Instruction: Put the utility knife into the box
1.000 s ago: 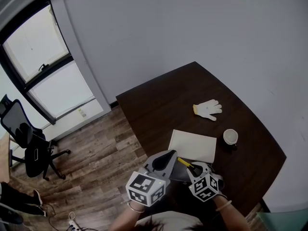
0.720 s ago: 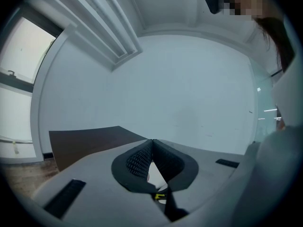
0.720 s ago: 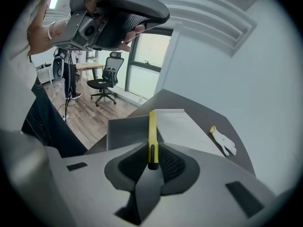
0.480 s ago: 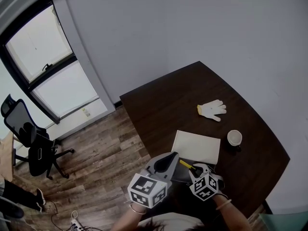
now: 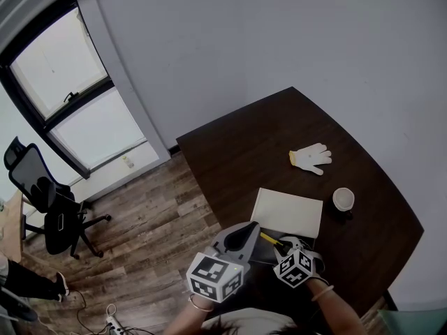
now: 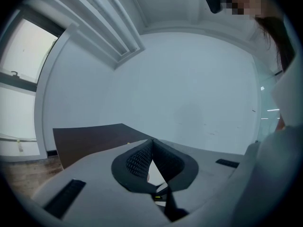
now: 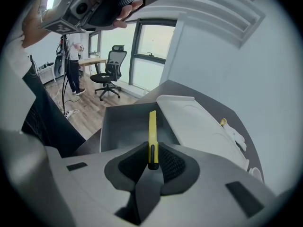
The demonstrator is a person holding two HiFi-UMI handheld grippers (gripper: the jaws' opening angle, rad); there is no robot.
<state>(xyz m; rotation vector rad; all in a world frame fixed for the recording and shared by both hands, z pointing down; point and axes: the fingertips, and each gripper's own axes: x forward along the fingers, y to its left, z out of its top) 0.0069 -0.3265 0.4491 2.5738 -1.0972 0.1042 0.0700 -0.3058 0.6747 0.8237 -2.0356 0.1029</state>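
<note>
The right gripper (image 7: 152,151) clamps the yellow utility knife (image 7: 152,126) over the open grey box (image 7: 116,124); the left gripper (image 6: 152,144) is closed.

On the bench (image 5: 279,138), the box (image 7: 124,126) sits at the 6 o'clock edge, nearest the person. A lid (image 5: 288,213) lies flat just beside it at 1 o'clock. A cup (image 5: 343,199) stands at the lid's 3 o'clock and a glove (image 5: 309,157) at its 1 o'clock, both apart from it. The right tool (image 5: 279,243) holds the utility knife (image 7: 152,131) over the box, with the left tool (image 5: 244,232) at its 9 o'clock. An office chair (image 5: 49,211) stands on the floor (image 5: 154,222), well off at the bench's 9 o'clock.
</note>
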